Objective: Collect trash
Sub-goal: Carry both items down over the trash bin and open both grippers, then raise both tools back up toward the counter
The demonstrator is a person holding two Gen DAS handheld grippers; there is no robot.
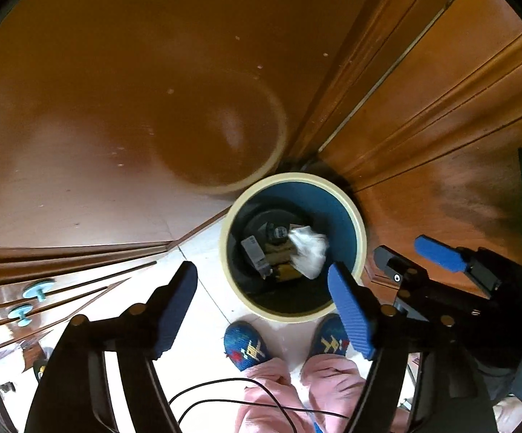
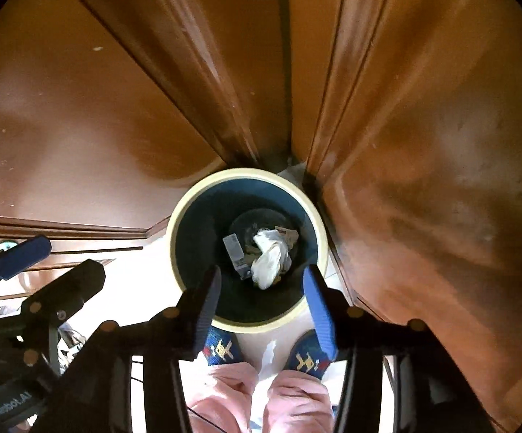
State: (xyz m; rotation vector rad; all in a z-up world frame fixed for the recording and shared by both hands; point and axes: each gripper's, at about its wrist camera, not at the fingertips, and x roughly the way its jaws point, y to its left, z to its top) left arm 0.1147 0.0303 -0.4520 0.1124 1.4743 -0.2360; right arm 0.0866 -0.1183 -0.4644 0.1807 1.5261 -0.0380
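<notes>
Both cameras look straight down into a round bin [image 1: 360, 231] with a cream rim and dark blue inner wall, standing on a pale tiled floor [image 1: 203, 263] in a corner of brown wooden panels [image 1: 116, 90].

Hidden or unclear:
- Crumpled white tissue [image 1: 309, 252] lies on top of the trash at the bin bottom, right of centre in the left view.
- A small grey box [image 1: 255, 256] lies to its left. Beneath them sit darker scraps, brownish and yellowish; what they are cannot be made out.
- Near part of the bin bottom is in deep shadow.
- Person's pink trouser legs [image 1: 279, 397] are cut off by the lower frame edge; blue patterned slippers [image 1: 244, 346] stand just beside the bin's near rim.
- Two pale blue knobs [image 1: 31, 299] show at lower left, on drawer fronts; the rest is cut off.

Jaws:
- Left gripper [image 1: 264, 310]: jaws spread wide, nothing between them; bin mouth shows in the gap.
- Right gripper [image 2: 262, 299]: jaws apart, empty, framing the tissue far below.
- No earlier view to compare.

Edges and room:
- Panels crowd the bin's far side and its right; the rim appears to touch or nearly touch them.
- Open floor lies only at lower left of the bin.
- The grippers sit side by side, near each other; each shows in the other's view.
</notes>
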